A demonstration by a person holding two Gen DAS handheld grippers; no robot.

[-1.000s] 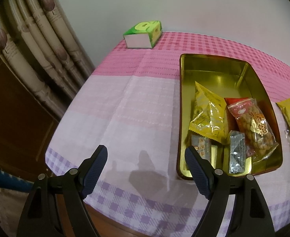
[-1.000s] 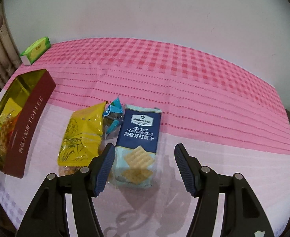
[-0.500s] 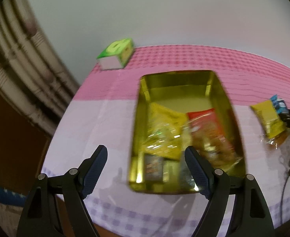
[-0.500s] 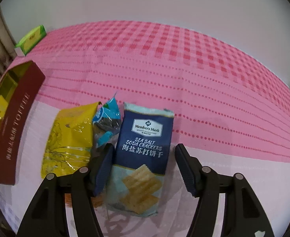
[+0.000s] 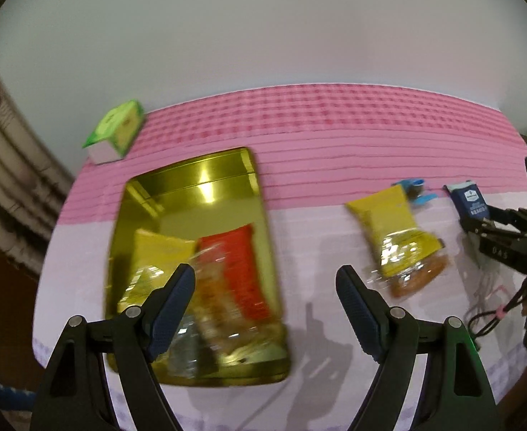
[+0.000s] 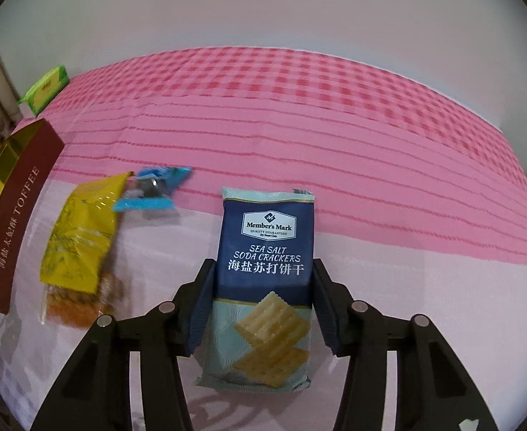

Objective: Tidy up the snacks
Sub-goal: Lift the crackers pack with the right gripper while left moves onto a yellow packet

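The right hand-held gripper point(image 6: 263, 300) is closing its jaws around the soda cracker packet point(image 6: 266, 248); the pads stand at both long edges of the packet, which lies flat on the table point(image 6: 389, 215) with its printed top toward twelve o'clock. At about ten o'clock from the packet lies a small blue-wrapped candy point(image 6: 154, 186), and just beside that, at nine o'clock from the crackers, a yellow snack bag point(image 6: 82, 237) with orange contents showing at its lower end. Beyond the bag, at the view's left edge, stands the gold toffee tin point(image 6: 19, 212), its dark red side lettered TOFFEE.

The left hand-held gripper point(image 5: 265, 309) hangs with jaws wide apart and nothing between them, above the tin's right rim. Inside the tin point(image 5: 191, 179) lie a yellow packet point(image 5: 159, 251) and a red-topped clear bag point(image 5: 234, 269), blurred. At eleven o'clock from the tin, near the table's far corner, sits a green box point(image 5: 114, 131).
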